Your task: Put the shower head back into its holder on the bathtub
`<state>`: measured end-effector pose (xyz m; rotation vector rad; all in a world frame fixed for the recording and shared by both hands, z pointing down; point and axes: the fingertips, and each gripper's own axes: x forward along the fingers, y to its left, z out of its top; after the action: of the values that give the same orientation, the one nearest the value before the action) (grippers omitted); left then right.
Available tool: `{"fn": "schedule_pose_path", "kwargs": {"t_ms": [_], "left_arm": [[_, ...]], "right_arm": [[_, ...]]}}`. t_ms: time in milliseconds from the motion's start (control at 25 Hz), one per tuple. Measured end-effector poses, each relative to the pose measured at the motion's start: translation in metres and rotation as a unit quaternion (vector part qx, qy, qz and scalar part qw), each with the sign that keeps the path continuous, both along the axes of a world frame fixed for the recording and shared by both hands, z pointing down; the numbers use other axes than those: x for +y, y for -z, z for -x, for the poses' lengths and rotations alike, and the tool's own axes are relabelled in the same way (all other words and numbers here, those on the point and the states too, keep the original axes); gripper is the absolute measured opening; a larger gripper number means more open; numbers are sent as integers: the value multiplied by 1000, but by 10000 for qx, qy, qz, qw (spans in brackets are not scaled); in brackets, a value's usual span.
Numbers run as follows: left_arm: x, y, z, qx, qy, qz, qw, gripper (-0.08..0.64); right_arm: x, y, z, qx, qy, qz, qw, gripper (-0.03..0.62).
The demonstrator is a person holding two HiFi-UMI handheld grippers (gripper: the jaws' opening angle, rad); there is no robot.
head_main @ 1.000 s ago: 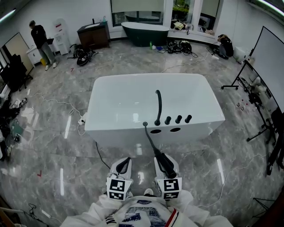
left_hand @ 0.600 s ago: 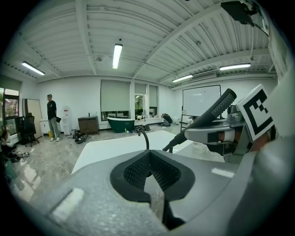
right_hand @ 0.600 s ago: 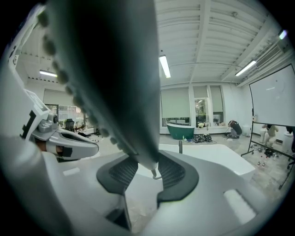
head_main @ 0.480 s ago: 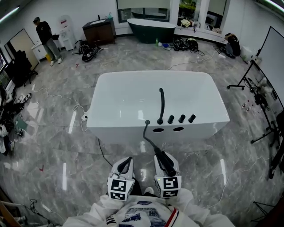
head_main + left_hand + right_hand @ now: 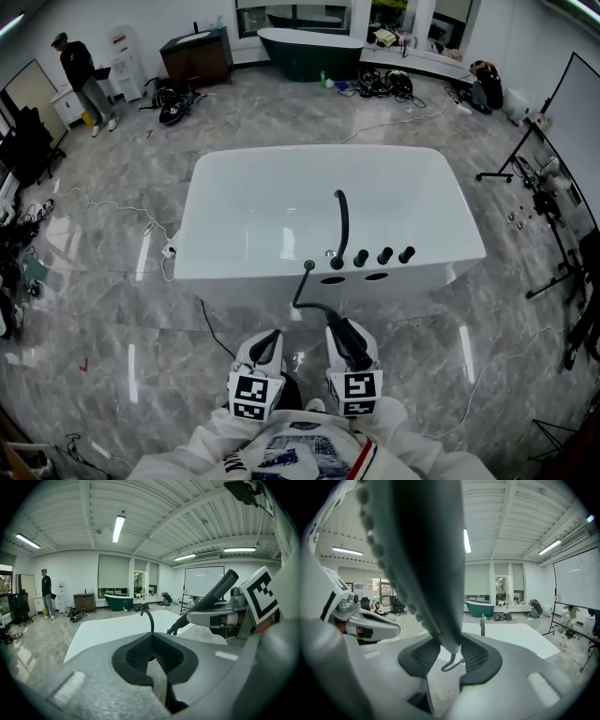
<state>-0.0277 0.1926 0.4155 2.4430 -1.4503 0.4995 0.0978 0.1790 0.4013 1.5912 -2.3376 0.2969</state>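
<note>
The black shower head (image 5: 351,345) lies between the jaws of my right gripper (image 5: 342,328), which is shut on its handle. Its black hose (image 5: 302,298) bends slackly back to a black fitting (image 5: 308,265) on the near rim of the white bathtub (image 5: 234,272). In the right gripper view the shower head (image 5: 417,555) fills the upper left and is pinched between the pads of the right gripper (image 5: 450,646). My left gripper (image 5: 267,337) hangs beside it, shut and empty. The left gripper (image 5: 152,637) points at the tub, and the left gripper view shows the held shower head (image 5: 213,595) at the right.
A black curved spout (image 5: 342,225) and three black knobs (image 5: 384,255) stand on the tub's near rim, with two oval holes (image 5: 330,278) below. A cable (image 5: 211,323) lies on the marble floor. A person (image 5: 80,80) stands far left; a dark tub (image 5: 309,47) and stands lie farther off.
Both grippers have come closer to the tub. The hose, nearly straight before, now sags in a bend to the left between the rim fitting and the shower head.
</note>
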Motion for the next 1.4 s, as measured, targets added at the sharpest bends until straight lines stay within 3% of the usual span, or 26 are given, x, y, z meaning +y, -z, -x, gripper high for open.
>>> {"fn": "schedule_pose_path", "kwargs": {"t_ms": [560,1400], "left_arm": [[-76,-8,23,88,-384,148,9991,2],[-140,-2,51,404,-883,10,9953,2]], "right_arm": [[-69,-6,17,143,-535,64,9984,137],[-111,7,38,463,-1200,-34,9917,137]]}}
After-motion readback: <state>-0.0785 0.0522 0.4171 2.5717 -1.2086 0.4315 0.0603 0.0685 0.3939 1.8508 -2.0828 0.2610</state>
